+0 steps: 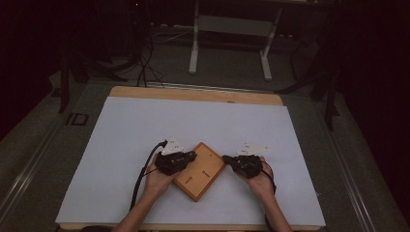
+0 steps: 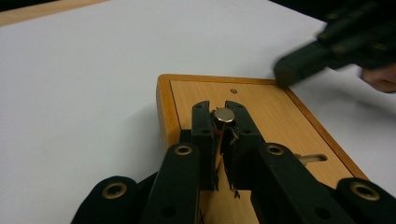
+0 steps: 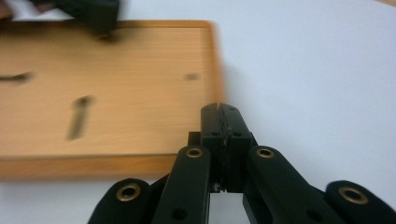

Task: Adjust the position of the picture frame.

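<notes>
One wooden board [image 1: 199, 170] lies flat, long axis diagonal, between both tools.

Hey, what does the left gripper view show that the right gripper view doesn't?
Left gripper view: the left gripper pinches a small round metal piece over the board.

Right gripper view: the right gripper is shut with nothing between its jaws, beside the board's edge.

Both: the wooden board with keyhole slots on the white table cover, and the opposite gripper at a far corner.
</notes>
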Action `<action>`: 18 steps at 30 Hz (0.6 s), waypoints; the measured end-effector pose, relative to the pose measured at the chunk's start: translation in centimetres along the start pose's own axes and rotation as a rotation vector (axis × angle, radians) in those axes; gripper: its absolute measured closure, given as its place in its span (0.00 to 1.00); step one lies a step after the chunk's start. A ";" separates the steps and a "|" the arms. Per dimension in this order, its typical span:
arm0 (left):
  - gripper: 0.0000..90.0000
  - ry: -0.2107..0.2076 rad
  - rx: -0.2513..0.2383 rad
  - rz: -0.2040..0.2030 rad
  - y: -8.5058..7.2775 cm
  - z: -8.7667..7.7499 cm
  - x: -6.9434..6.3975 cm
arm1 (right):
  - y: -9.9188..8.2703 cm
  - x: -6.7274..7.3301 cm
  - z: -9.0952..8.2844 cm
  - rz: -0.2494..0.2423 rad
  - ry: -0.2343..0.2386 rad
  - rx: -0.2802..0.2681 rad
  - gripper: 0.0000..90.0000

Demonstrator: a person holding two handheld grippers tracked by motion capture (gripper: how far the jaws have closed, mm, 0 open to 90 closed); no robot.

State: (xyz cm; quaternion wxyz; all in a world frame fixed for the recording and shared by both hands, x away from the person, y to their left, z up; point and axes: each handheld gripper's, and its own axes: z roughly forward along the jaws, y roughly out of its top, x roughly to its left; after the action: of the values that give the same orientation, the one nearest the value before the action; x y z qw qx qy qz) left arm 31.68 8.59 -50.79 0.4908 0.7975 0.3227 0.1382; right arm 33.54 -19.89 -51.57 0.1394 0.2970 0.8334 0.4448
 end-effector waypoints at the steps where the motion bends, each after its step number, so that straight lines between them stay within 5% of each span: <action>1: 0.93 -0.011 -0.005 0.014 0.1 0.0 -0.2 | -0.1 -0.8 0.1 0.035 -0.037 -0.009 1.00; 5: 0.93 -0.028 -0.011 0.034 0.2 0.1 -0.5 | -0.2 -1.6 0.6 0.071 -0.039 0.014 1.00; 12: 0.93 -0.030 0.009 0.034 0.0 0.3 -0.4 | -0.4 -0.9 1.1 0.040 0.002 0.069 1.00; 18: 0.94 -0.021 0.049 0.026 0.0 0.6 -0.3 | -1.1 -1.1 0.6 0.072 0.024 0.109 1.00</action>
State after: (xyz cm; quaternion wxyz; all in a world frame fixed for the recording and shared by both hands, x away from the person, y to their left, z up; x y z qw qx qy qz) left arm 31.78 8.01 -51.05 0.4727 0.8146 0.3106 0.1283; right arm 34.24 -20.64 -52.87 0.0969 0.3288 0.8467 0.4070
